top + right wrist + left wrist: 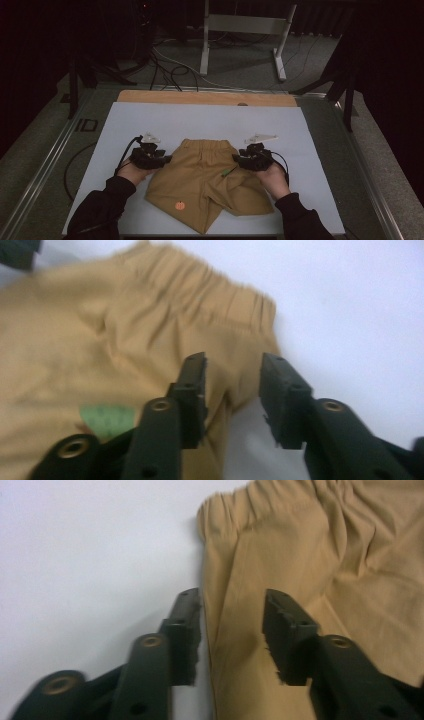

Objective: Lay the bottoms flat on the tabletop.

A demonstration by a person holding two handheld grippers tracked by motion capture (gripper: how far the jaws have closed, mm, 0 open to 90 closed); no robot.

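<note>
Dark floor and a tangle of cables lie beyond your table, whose wooden far edge peeks out past the white sheet covering it. From the high view, a pair of tan shorts lies on the near half of the sheet between your hands, waistband toward the far side, with a small orange patch on the leg nearest you and a green tag close to your right hand. Your left gripper sits at the left side seam of the shorts, your right gripper at the right side seam, both just below the waistband. In the left gripper view, your jaws stand partly apart, one over bare sheet and one over cloth, with the shorts' edge running between them and not pinched. In the right gripper view, your jaws are likewise partly apart over the corner of the shorts below the gathered waistband, pressing on nothing, and the green tag shows beside the left jaw.
</note>
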